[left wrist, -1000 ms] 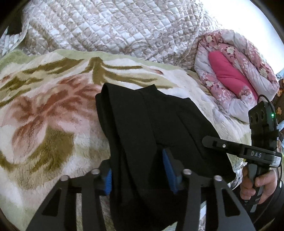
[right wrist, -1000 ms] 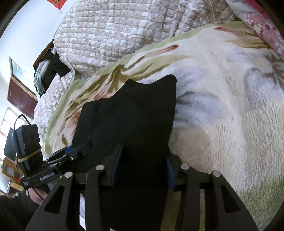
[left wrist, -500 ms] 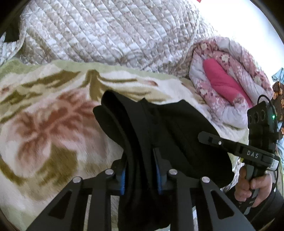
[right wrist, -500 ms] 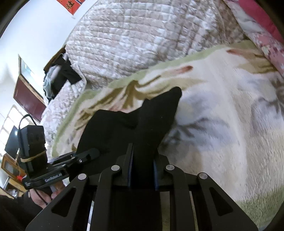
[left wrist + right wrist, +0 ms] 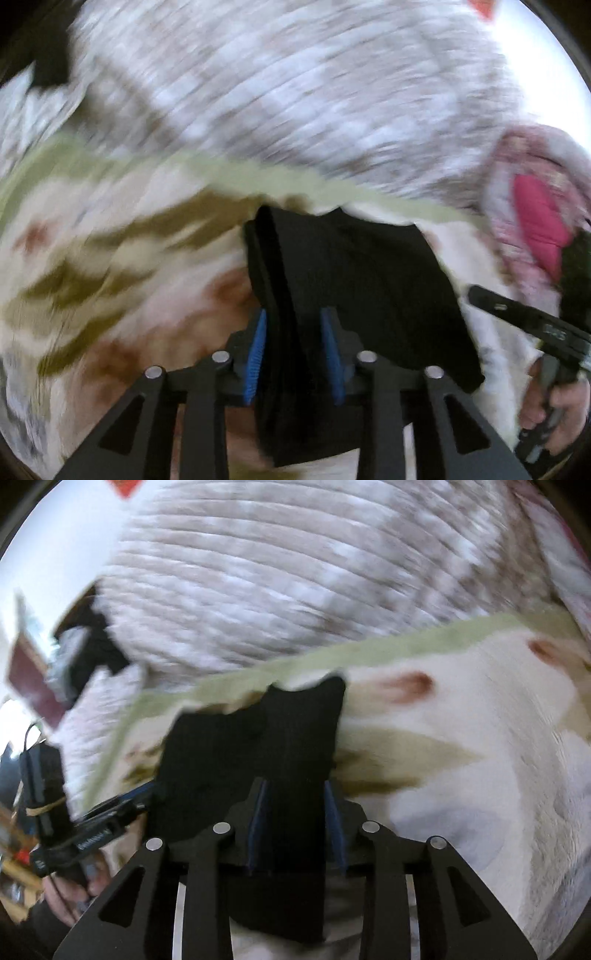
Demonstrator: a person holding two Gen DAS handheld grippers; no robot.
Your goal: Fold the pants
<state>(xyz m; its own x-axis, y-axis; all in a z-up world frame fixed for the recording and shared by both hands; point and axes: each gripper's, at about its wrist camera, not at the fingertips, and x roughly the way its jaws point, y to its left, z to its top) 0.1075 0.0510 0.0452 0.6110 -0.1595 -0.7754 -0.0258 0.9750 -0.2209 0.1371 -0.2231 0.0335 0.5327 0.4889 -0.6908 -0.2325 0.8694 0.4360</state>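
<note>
A fleecy blanket [image 5: 110,280] with olive and rust leaf shapes and a pale green border covers the bed in both wrist views, and past its far edge rises a quilted cover [image 5: 295,92] in white and beige; both pictures are smeared by motion blur. At the far right of the left wrist view lies a rolled floral quilt [image 5: 532,221] with a bright pink lining. The black pants [image 5: 362,280] are bunched into a dark folded mass on the blanket, their far edge reaching close to the green border, their near part hanging down between the tongs of each tool. The left gripper [image 5: 295,347] straddles a thick vertical fold at the left edge of the pants; its 2 blue pads stand on either side of that fold with the cloth between them, and its jaws are opening, the left pad close against the fabric and the right one showing a little room. The right gripper [image 5: 295,823] takes the right-hand part of the pants [image 5: 280,746] in the same way, cloth filling the space between its dark blue pads, jaws also opening. Each tool appears at the edge of the other's view, held by a hand [image 5: 557,410] on its handle.
</note>
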